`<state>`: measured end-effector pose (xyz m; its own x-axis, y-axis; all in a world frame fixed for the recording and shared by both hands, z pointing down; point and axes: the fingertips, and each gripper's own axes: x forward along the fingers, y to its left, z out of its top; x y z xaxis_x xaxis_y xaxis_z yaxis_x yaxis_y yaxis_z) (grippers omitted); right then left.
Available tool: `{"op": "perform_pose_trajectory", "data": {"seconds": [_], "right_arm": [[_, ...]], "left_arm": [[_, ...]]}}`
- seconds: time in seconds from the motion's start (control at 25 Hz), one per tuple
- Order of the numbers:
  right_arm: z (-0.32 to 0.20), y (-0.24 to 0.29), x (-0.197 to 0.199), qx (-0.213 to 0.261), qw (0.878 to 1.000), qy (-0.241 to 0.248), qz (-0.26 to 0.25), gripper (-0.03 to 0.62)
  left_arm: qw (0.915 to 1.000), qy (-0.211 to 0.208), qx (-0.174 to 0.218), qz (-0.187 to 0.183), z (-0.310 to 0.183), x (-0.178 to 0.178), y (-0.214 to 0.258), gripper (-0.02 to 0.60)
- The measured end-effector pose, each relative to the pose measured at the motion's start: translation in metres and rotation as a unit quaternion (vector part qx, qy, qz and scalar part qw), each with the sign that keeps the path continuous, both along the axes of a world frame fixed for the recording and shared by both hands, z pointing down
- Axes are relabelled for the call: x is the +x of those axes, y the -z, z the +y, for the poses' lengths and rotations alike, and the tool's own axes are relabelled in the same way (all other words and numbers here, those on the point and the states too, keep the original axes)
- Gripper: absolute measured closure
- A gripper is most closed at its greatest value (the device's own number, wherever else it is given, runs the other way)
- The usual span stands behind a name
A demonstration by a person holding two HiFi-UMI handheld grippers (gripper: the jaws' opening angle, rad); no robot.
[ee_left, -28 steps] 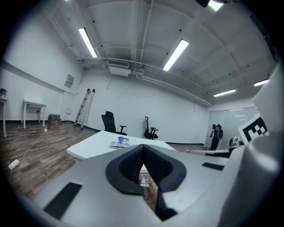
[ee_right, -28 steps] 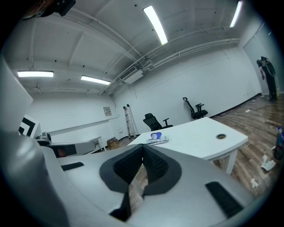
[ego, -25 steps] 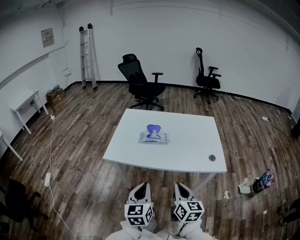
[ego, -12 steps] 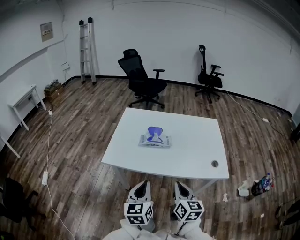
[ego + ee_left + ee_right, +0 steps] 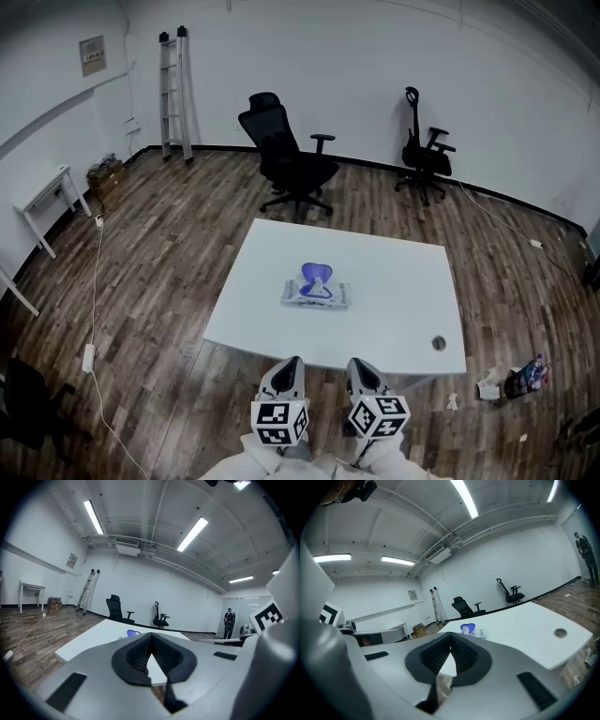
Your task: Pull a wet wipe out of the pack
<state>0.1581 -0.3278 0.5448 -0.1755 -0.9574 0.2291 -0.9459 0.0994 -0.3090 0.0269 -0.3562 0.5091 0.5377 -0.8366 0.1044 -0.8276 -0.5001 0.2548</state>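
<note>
**A:** What's different vs a second ago?

**B:** The white table and the flat white wet-wipe pack with a raised blue flap sit nearer now. The left gripper and right gripper hang short of the near edge, fingers pressed together and empty. The pack lies mid-table, well ahead of them. Its long side runs crosswise, with the flap at the far edge.

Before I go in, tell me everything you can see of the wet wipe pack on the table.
The wet wipe pack is a flat, soft-looking whitish pouch lying near the middle of the white table. Its blue lid flap stands open on the far side. Something white shows at the opening, probably a wipe tip, but it is too small to be sure. The pack rests only on the tabletop; nothing else touches it.
</note>
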Motion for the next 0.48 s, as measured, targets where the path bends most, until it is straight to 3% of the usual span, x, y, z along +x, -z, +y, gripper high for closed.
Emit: {"op": "perform_pose_trajectory", "data": {"seconds": [0.48], "right_arm": [[-0.064, 0.002, 0.003, 0.003, 1.000, 0.003, 0.011, 0.585]], "left_arm": [[1.0000, -0.006, -0.001, -0.001, -0.062, 0.010, 0.000, 0.583]]}}
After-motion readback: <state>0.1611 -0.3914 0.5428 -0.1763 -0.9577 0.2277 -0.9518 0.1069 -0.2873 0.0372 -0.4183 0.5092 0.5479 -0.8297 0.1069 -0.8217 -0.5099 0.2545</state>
